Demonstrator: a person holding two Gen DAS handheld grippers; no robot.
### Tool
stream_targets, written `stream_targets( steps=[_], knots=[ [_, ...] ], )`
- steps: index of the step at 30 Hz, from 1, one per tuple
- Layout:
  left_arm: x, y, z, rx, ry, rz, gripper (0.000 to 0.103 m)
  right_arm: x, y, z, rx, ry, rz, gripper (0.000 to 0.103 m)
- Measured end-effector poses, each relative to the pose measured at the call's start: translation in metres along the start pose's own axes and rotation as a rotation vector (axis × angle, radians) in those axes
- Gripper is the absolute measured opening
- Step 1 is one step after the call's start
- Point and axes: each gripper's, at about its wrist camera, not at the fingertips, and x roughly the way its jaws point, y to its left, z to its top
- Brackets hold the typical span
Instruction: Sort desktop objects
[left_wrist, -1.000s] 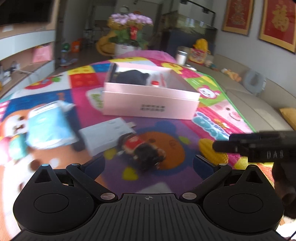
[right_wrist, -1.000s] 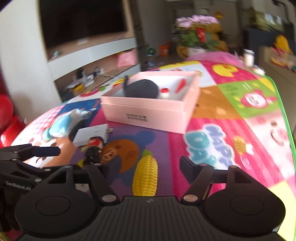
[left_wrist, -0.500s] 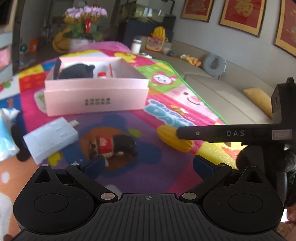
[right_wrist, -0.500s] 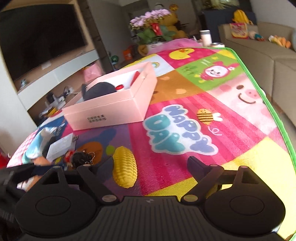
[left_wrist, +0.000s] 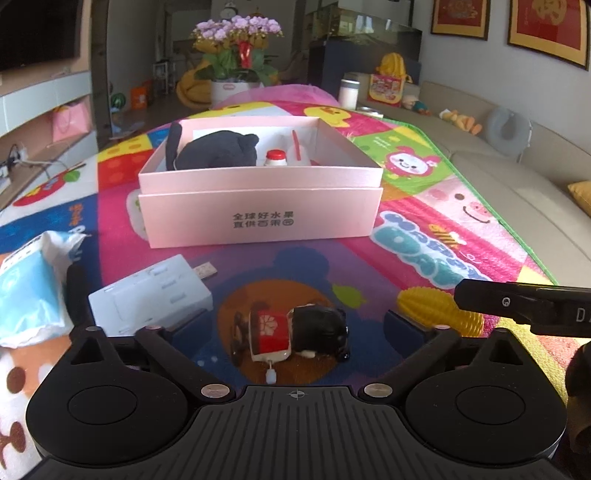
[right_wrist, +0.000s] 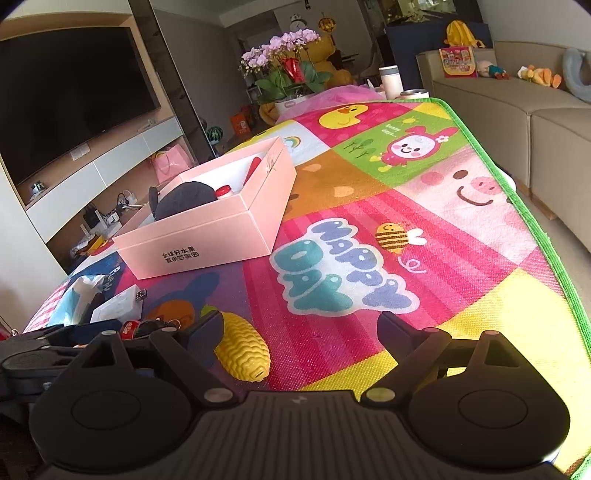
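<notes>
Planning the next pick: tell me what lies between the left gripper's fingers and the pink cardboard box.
In the left wrist view, a small black-and-red toy figure lies on its side between the closing left gripper fingers; beyond it, bare colourful play mat up to the pink cardboard box.

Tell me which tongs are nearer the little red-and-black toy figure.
Left. The left tongs straddle the toy figure, fingers either side and closing, not touching. The right tongs sit off to its right, by the yellow corn.

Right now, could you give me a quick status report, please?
Left gripper closing around the toy figure, not gripping yet. Right gripper opening, empty, toy corn by its left finger. Pink box clear ahead.
</notes>
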Motion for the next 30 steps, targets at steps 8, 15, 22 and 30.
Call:
stream_targets(
  steps=[8, 15, 22, 30],
  knots=[
    [-0.021, 0.018, -0.016, -0.033, 0.007, 0.025, 0.07, -0.003, 0.016, -0.004, -0.109, 0.0, 0.019, 0.091],
    [-0.053, 0.045, -0.038, -0.103, -0.008, 0.113, 0.073, 0.003, 0.05, -0.014, -0.235, 0.068, 0.09, 0.075],
    [-0.062, 0.059, -0.048, -0.154, -0.02, 0.127, 0.089, 0.003, 0.078, -0.025, -0.299, 0.131, 0.23, 0.075],
    [-0.066, 0.063, -0.053, -0.196, -0.044, 0.115, 0.097, -0.002, 0.079, -0.022, -0.364, 0.081, 0.139, 0.083]
  ],
)
